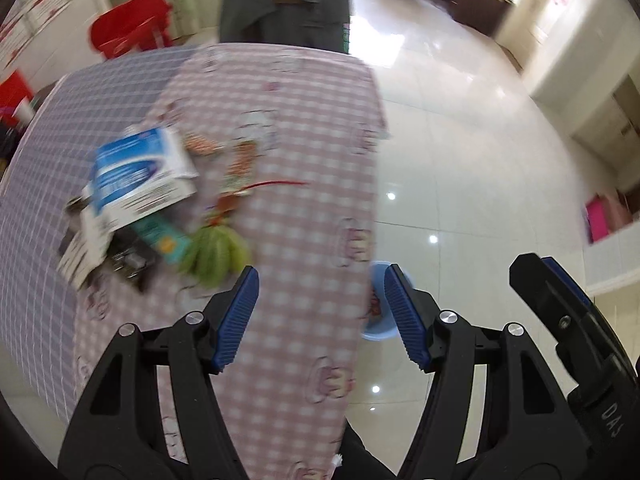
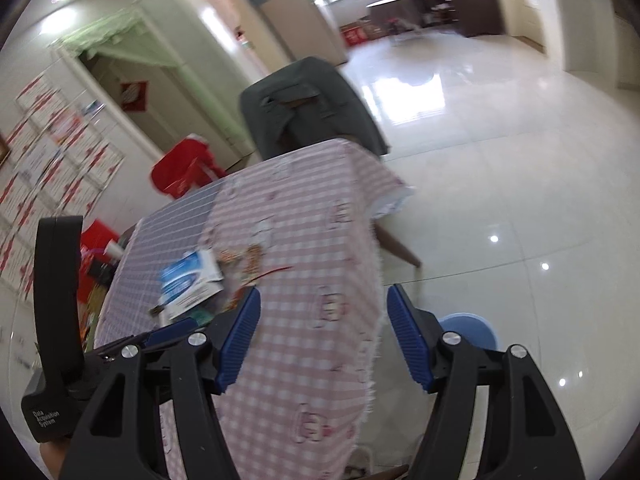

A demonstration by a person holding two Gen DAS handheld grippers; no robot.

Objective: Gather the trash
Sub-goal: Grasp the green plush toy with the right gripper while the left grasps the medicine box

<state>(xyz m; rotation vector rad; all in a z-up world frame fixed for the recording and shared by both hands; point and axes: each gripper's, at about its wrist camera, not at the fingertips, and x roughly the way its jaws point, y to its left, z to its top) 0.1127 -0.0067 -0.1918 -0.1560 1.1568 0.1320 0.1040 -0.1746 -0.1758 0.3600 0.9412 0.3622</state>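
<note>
A heap of trash lies on the pink checked tablecloth (image 1: 304, 216): a blue and white carton (image 1: 140, 172), a teal packet (image 1: 164, 240), a green banana peel (image 1: 216, 256), red and orange wrappers (image 1: 240, 168) and dark scraps (image 1: 128, 260). My left gripper (image 1: 320, 316) is open and empty above the cloth, right of the heap. A blue bin (image 1: 378, 304) stands on the floor below the table's right edge. My right gripper (image 2: 324, 332) is open and empty over the table's near edge; the carton (image 2: 188, 280) and the blue bin (image 2: 472, 330) show there too.
A grey-covered chair (image 1: 284, 4) stands at the table's far end, a red stool (image 1: 128, 32) to its left. A grey checked cloth (image 1: 80, 120) covers the table's left part. Glossy tiled floor (image 1: 480, 160) spreads to the right. The other gripper's body (image 1: 568, 320) is close on the right.
</note>
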